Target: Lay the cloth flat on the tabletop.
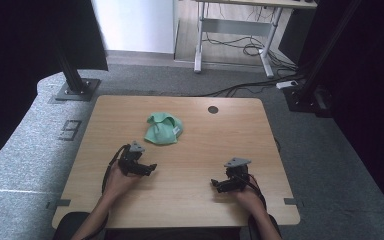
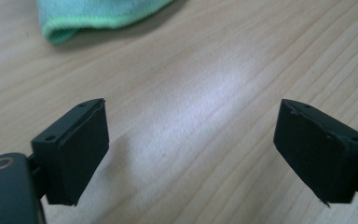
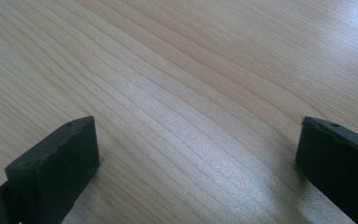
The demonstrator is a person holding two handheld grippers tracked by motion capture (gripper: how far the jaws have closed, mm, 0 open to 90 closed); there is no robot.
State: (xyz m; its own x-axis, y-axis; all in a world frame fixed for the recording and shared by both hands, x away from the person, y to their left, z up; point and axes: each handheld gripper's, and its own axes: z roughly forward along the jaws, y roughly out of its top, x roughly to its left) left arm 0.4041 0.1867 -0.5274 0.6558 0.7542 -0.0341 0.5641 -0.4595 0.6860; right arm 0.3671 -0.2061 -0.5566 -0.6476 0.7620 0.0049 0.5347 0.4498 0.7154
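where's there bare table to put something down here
Most of the table is bare: the whole right half past the small round hole, the strip between the left gripper and right gripper, and the far left corner. The one taken patch is the green cloth, just beyond the left gripper.

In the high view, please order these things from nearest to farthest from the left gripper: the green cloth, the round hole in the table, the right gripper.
From the left gripper:
1. Green cloth, just beyond it, toward the table's far side.
2. Right gripper, across the table on the person's right, near the front edge.
3. Round hole, near the far edge, right of the cloth.
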